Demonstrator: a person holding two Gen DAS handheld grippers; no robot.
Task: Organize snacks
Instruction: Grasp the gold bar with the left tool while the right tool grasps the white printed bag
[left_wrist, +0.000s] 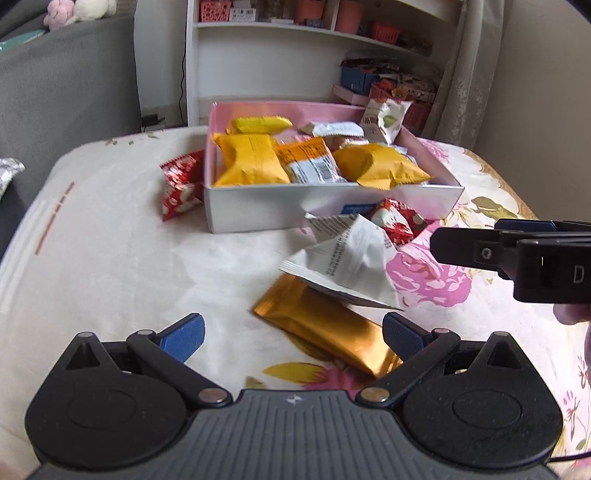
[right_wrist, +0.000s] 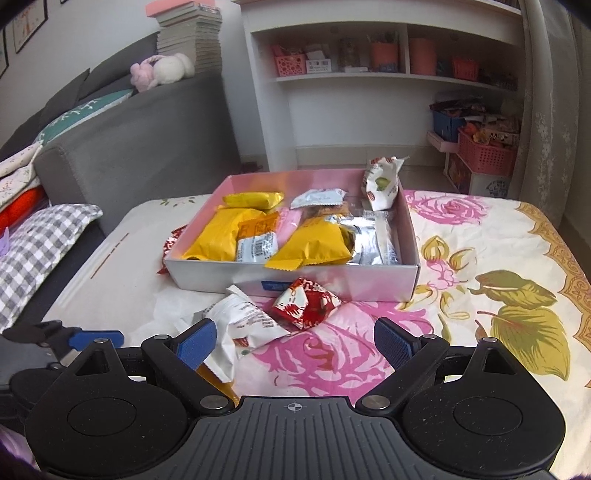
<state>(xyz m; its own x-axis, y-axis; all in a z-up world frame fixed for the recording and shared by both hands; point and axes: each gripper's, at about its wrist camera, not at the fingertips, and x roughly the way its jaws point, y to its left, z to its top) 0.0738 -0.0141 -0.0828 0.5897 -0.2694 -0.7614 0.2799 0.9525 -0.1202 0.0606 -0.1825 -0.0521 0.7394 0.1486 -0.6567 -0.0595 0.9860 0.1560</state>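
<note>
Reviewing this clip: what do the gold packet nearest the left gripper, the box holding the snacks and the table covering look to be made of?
Gold packet: likely metallised foil or film, glossy; it throws bright streaky highlights.
Box: probably coated paperboard, pale outside, pink inside; thin straight walls, folded corners, a soft sheen.
Table covering: seemingly printed woven cloth, matte; floral pattern, slight wrinkles, no glare.

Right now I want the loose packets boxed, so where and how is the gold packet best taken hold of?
Probably across its near end, coming down from above with the left gripper, whose open jaws already flank it. The gold packet lies flat on the cloth, and its far end is tucked under the white packet, so the near end is the free part.
</note>
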